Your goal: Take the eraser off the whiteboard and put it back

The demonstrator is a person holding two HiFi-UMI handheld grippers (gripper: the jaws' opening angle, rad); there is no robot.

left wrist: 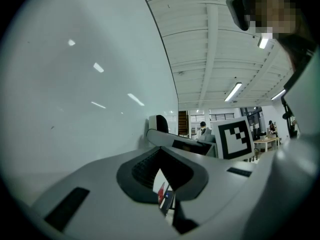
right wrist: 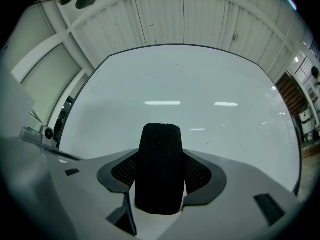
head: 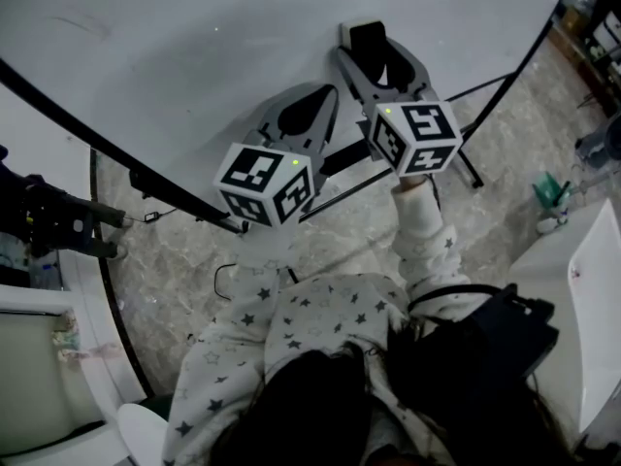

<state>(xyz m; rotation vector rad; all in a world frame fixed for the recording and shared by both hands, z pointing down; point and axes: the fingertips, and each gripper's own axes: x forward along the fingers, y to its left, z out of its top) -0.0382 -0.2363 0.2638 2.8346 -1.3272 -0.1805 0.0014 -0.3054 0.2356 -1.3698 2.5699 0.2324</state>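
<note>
The eraser, black felt on a white body, is clamped between the jaws of my right gripper, right at the big whiteboard. In the right gripper view the eraser stands upright between the textured pads of the right gripper, felt side towards the camera, with the whiteboard filling the view behind it. Whether it touches the board I cannot tell. My left gripper hovers beside it to the left, near the board's lower edge, its jaws together and empty. In the left gripper view, the left gripper runs alongside the whiteboard.
The board's black frame and stand legs cross the marbled floor below the grippers. Dark equipment sits at the left. A white table and a green object are at the right.
</note>
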